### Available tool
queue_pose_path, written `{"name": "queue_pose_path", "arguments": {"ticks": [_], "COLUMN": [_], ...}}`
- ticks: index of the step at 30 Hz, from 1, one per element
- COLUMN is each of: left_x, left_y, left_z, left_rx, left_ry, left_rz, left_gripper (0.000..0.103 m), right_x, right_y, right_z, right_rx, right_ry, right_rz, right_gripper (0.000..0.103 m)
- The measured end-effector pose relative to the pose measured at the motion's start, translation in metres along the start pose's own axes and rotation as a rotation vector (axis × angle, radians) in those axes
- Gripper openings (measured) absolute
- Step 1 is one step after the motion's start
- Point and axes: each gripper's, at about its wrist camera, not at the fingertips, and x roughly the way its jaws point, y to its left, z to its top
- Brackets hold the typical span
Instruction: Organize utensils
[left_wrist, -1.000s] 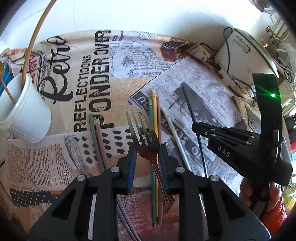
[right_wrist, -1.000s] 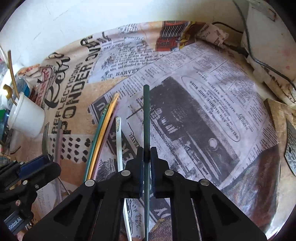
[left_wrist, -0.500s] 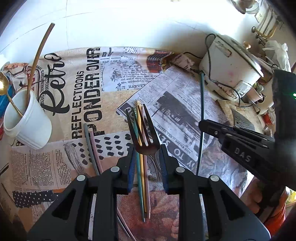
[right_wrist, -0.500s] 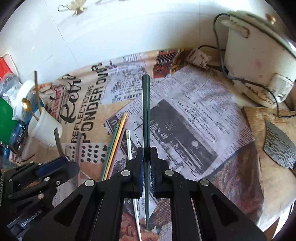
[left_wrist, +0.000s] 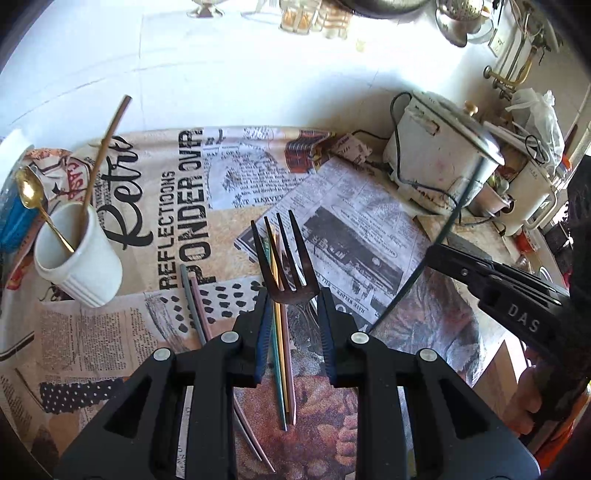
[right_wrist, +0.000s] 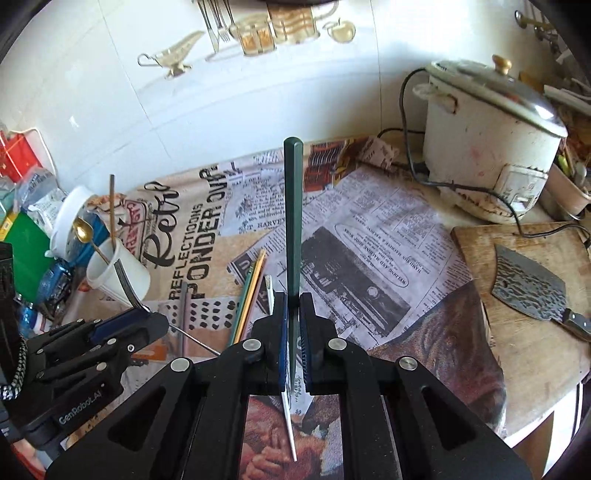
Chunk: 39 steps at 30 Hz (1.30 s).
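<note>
Since the earlier frames I am lifting both claws higher above the table (right_wrist: 524, 354), so more of the wall and the white rice cooker (right_wrist: 491, 147) is coming into view. My left claw (left_wrist: 291, 295) is clamped on a fork (left_wrist: 286, 258), holding it at the neck with the tines pointing forward, up in the air over the newspaper-print cloth (left_wrist: 177, 192). My right claw (right_wrist: 293, 306) is pressed together on a dark green chopstick (right_wrist: 293, 206), which is standing out straight ahead between the pads. On the cloth below, several coloured chopsticks (left_wrist: 280, 362) are lying close together, with a grey and pink pair (left_wrist: 195, 302) just beside them. The white cup (left_wrist: 79, 258) is sitting at the left, holding a gold spoon (left_wrist: 31, 188) and a gold stick (left_wrist: 107, 147). A cleaver (right_wrist: 532, 284) is resting on the wooden board (right_wrist: 480, 251) at the right
</note>
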Motion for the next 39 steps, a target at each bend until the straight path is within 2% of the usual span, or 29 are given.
{"name": "queue_pose_path", "arguments": {"ticks": [17,28,39], "left_x": [-0.069,-0.114,-0.141], "left_y": [0.036,0.078,0.124], "left_z": [0.014,0.023,0.028], "left_rx": [-0.065,-0.145,-0.232], "left_ry": [-0.181,-0.292,-0.351], "left_rz": [0.07,0.165,0.256], "left_gripper": [0.023,0.023,0.023], "right_x": [-0.045,-0.047,-0.042], "right_y": [0.056,0.108,0.161], "right_z": [0.028,0.045,0.064], "right_rx": [-0.123,-0.222,-0.327], "right_ry": [-0.148,-0.191,-0.221], "right_rz": [0.084,0.186,0.288], "right_gripper": [0.006,0.006,0.006]}}
